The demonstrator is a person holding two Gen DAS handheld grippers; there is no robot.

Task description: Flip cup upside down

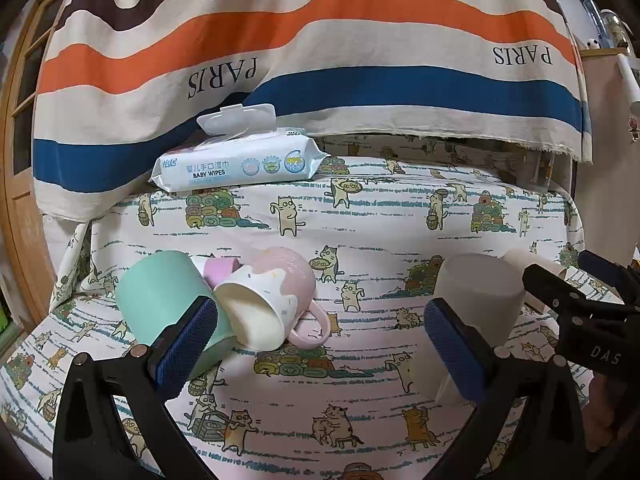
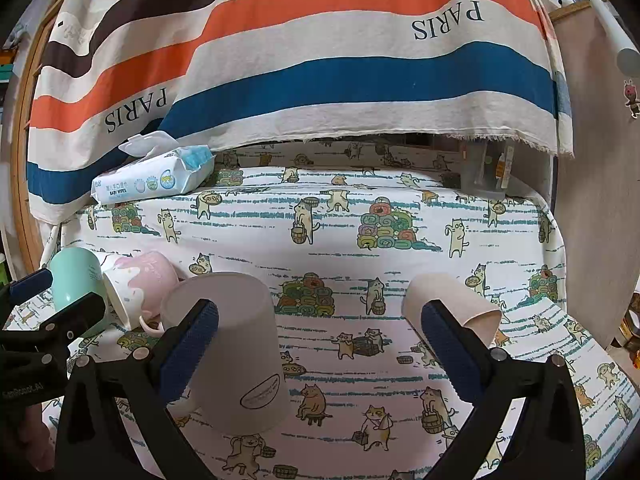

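A grey paper cup stands upside down on the cat-print cloth, just inside the left finger of my open, empty right gripper; it also shows in the left wrist view. A second paper cup lies on its side behind the right finger. A pink and white mug lies tipped on its side, mouth toward me, against a mint green cup. My left gripper is open and empty, its left finger in front of the mint cup.
A pack of baby wipes with its lid open lies at the back left. A striped "PARIS" cloth hangs behind the table. A clear container stands at the back right. A small pink item sits behind the mug.
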